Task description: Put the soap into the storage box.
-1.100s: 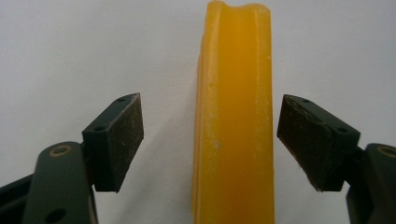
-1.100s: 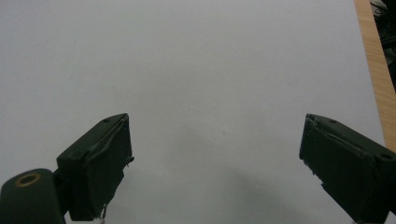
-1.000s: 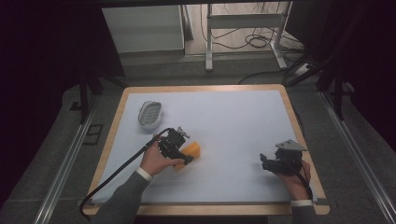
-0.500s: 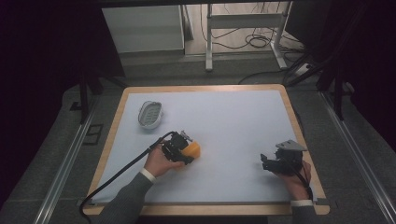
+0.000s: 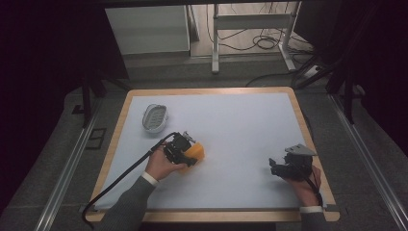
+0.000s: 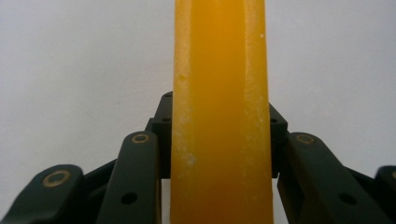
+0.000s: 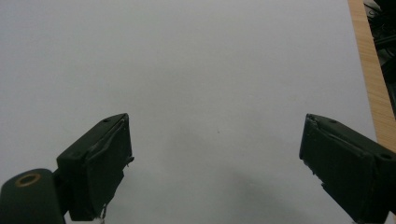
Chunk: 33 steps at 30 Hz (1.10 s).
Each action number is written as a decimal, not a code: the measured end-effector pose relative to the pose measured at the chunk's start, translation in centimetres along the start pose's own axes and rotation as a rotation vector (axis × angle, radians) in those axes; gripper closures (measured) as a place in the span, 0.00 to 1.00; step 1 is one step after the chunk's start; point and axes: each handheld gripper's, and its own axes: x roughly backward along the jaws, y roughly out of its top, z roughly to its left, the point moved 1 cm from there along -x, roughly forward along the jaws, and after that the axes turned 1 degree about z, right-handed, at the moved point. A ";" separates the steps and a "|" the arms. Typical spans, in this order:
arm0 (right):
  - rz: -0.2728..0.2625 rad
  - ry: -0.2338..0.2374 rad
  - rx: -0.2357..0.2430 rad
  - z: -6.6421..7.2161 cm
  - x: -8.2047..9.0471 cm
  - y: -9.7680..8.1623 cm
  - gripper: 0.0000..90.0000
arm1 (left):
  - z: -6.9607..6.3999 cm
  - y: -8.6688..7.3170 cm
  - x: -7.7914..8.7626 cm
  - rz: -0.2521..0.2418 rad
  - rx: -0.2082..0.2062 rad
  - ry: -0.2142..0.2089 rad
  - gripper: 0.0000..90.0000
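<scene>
Clamping the orange block fast, left tool readies a lift near the worktop's near-left edge (right tool waits agape, empty).

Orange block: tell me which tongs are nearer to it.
Left. The left tongs are shut on the orange block, gripping its sides. The right tongs sit open far across the white mat, near its right edge.
</scene>
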 end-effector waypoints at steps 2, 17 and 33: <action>-0.001 0.000 0.000 0.0 0.0 0.0 0.10 | 0.1 0.0 0.4 -0.010 0.002 0.001 0.68; -0.003 -0.004 0.001 0.0 0.1 0.0 0.10 | 1.3 0.2 2.0 -0.023 0.026 -0.009 0.68; -0.007 -0.003 0.000 0.0 0.3 0.1 0.10 | 2.8 0.4 3.5 -0.046 0.049 0.008 0.68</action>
